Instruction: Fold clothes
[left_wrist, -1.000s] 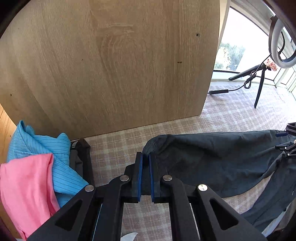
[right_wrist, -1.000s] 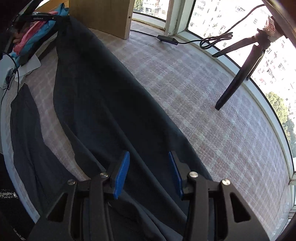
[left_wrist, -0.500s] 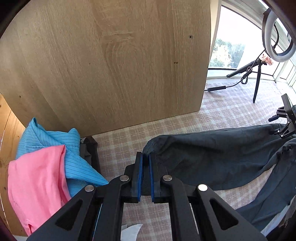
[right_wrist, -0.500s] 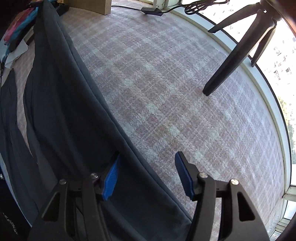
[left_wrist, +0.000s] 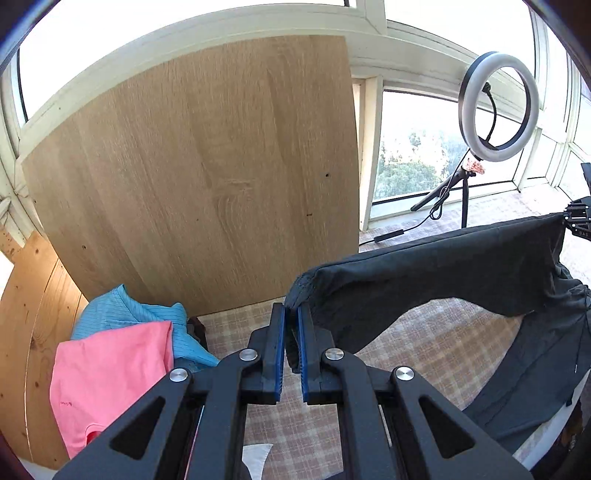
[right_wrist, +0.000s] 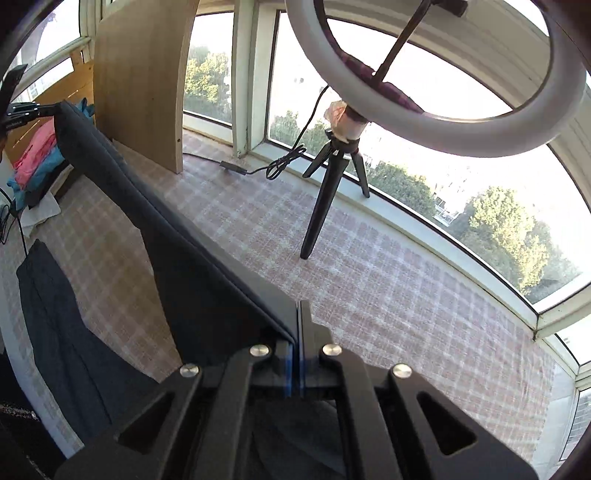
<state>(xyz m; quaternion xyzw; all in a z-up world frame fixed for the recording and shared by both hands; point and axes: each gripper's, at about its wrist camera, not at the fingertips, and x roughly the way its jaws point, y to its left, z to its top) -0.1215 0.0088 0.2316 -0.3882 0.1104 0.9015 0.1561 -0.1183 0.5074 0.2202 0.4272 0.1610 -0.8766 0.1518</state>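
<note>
Dark grey trousers (left_wrist: 443, 280) hang stretched in the air between my two grippers, above a checked cloth surface (left_wrist: 436, 343). My left gripper (left_wrist: 291, 314) is shut on the hem end of one trouser leg. In the right wrist view my right gripper (right_wrist: 296, 314) is shut on the trousers (right_wrist: 192, 258) at their other end. The held leg runs taut up to the left gripper (right_wrist: 22, 110) at far left. The other leg (right_wrist: 55, 317) droops onto the surface at lower left.
A pile of pink (left_wrist: 110, 376) and blue (left_wrist: 129, 314) clothes lies at left. An upright wooden board (left_wrist: 199, 177) stands behind. A ring light on a tripod (right_wrist: 332, 177) with its cable stands by the windows. White cloth (right_wrist: 40, 214) lies near the pile.
The right jaws, open around the trousers' edge before, have shut on it. Both grippers have risen, lifting the trouser leg off the surface and pulling it taut.
</note>
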